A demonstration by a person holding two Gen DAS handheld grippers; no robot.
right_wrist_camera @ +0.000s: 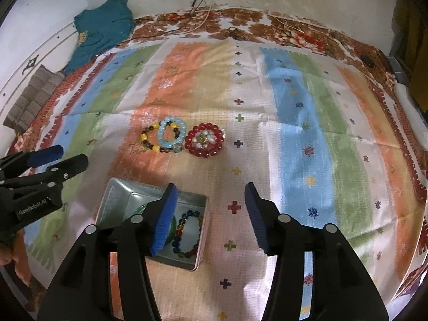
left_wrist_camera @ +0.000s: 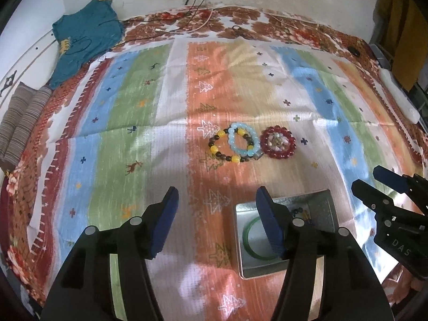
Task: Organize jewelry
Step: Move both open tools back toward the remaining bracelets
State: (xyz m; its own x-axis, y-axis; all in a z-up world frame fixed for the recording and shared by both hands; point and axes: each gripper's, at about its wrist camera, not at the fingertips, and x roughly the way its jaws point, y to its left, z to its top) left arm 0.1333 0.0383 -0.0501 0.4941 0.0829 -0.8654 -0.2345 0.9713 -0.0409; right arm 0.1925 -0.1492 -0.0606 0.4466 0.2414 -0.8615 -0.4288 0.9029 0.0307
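A metal tin sits on the striped cloth and holds a green bangle and a multicoloured bead bracelet. Beyond it lie a yellow-and-dark bead bracelet, a light blue bead bracelet overlapping it, and a red bead bracelet with pale beads inside. My left gripper is open and empty, just left of the tin. My right gripper is open and empty, at the tin's right edge. Each gripper shows in the other's view.
A teal shirt and a folded striped cloth lie at the far left. Cables run along the far edge by the wall. A white object lies at the right edge.
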